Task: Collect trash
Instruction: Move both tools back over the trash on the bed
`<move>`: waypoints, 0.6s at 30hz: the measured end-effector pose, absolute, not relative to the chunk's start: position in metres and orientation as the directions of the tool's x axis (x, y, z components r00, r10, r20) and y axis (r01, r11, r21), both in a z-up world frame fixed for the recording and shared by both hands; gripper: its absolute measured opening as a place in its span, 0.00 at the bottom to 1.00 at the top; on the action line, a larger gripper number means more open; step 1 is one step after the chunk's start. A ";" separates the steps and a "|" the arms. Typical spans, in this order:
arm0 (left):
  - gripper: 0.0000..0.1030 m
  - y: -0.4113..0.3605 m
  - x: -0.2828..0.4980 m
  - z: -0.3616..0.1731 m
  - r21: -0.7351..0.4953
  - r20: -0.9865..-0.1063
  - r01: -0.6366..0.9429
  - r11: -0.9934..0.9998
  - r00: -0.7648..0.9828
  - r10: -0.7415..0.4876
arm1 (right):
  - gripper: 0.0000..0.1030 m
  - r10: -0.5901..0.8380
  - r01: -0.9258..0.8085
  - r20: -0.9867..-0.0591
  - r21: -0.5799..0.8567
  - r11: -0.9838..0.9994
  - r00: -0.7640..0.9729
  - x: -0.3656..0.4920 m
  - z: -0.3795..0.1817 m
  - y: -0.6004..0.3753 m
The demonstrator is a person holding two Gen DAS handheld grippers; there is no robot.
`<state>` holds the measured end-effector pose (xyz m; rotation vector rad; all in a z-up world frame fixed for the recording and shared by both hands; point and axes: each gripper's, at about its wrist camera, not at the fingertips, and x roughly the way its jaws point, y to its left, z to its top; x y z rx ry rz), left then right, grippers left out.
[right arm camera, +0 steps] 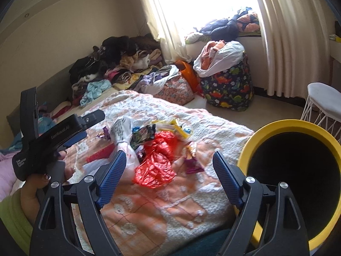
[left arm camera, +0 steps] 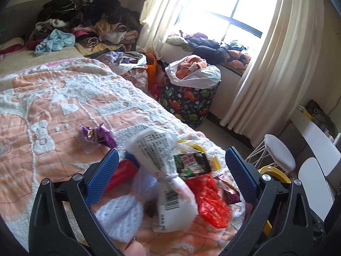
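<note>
Left gripper (left arm camera: 171,170) open, jaws wide around white packet (left arm camera: 165,170); packet's long axis runs upper left to lower right, knotted mid-length.

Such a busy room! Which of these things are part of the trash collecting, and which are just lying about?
Part of the job:
- red plastic bag
- white printed bag
- purple wrapper
- dark snack packet
- yellow bin
- left tool and right tool, both open

Just lying about:
- clothes pile
- dinosaur hamper
- white stool
- curtains
</note>
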<state>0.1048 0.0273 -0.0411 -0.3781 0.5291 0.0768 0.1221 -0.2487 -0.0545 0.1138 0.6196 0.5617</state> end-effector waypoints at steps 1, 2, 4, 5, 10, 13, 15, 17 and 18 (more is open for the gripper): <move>0.89 0.029 0.105 -0.043 -0.333 -0.511 -0.172 0.927 0.859 -0.024 | 0.78 0.534 -0.470 -0.527 0.264 0.842 0.661 0.122 -0.056 -0.243; 0.89 0.032 0.105 -0.044 -0.335 -0.517 -0.178 0.925 0.856 -0.023 | 0.78 0.535 -0.473 -0.533 0.262 0.841 0.656 0.123 -0.058 -0.238; 0.89 0.038 0.106 -0.047 -0.345 -0.529 -0.184 0.921 0.848 -0.029 | 0.78 0.535 -0.478 -0.549 0.260 0.839 0.641 0.126 -0.062 -0.230; 0.89 0.041 0.106 -0.049 -0.351 -0.536 -0.187 0.918 0.844 -0.033 | 0.78 0.537 -0.481 -0.557 0.261 0.837 0.633 0.128 -0.064 -0.226; 0.76 0.046 0.109 -0.057 -0.387 -0.562 -0.183 0.904 0.824 -0.074 | 0.78 0.542 -0.488 -0.606 0.273 0.829 0.582 0.140 -0.078 -0.210; 0.70 0.046 0.112 -0.065 -0.429 -0.580 -0.168 0.888 0.804 -0.128 | 0.78 0.549 -0.488 -0.633 0.293 0.822 0.546 0.149 -0.087 -0.204; 0.63 0.045 0.115 -0.069 -0.439 -0.593 -0.162 0.884 0.791 -0.150 | 0.76 0.553 -0.491 -0.646 0.300 0.818 0.526 0.153 -0.091 -0.200; 0.63 0.043 0.117 -0.073 -0.450 -0.602 -0.155 0.880 0.781 -0.170 | 0.74 0.551 -0.494 -0.668 0.303 0.815 0.500 0.157 -0.097 -0.194; 0.62 0.042 0.119 -0.075 -0.457 -0.607 -0.153 0.876 0.774 -0.182 | 0.73 0.550 -0.493 -0.679 0.306 0.815 0.487 0.160 -0.100 -0.192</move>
